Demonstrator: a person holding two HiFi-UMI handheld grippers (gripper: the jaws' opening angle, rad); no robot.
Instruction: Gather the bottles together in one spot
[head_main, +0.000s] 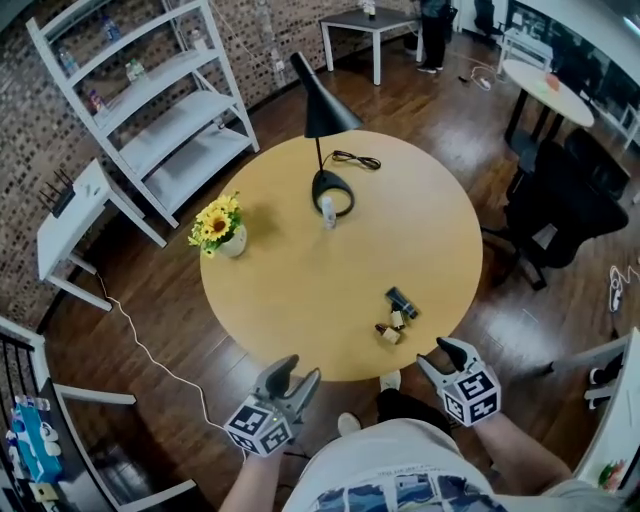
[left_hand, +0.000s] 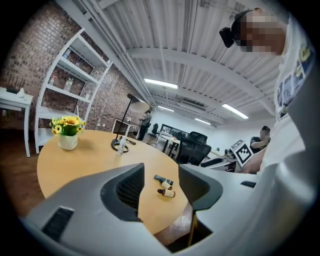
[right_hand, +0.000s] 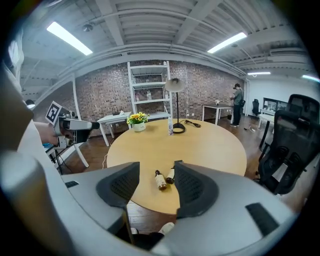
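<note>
Two small amber bottles (head_main: 387, 333) (head_main: 397, 319) and a dark bottle (head_main: 402, 300) lie on their sides close together near the front right edge of the round yellow table (head_main: 300, 290). A white bottle (head_main: 328, 211) stands by the lamp base. My left gripper (head_main: 297, 372) is off the front edge of the table, open and empty. To the right, just off the rim and close to the lying bottles, my right gripper (head_main: 440, 355) is also open and empty. The amber bottles (right_hand: 160, 181) (right_hand: 170, 175) show between the right gripper's jaws, well ahead of them.
A black desk lamp (head_main: 322, 110) with its cable and a pot of sunflowers (head_main: 220, 228) stand on the table. A white shelf (head_main: 150, 100) and a side table (head_main: 75, 215) are to the left. A black office chair (head_main: 560, 210) is to the right.
</note>
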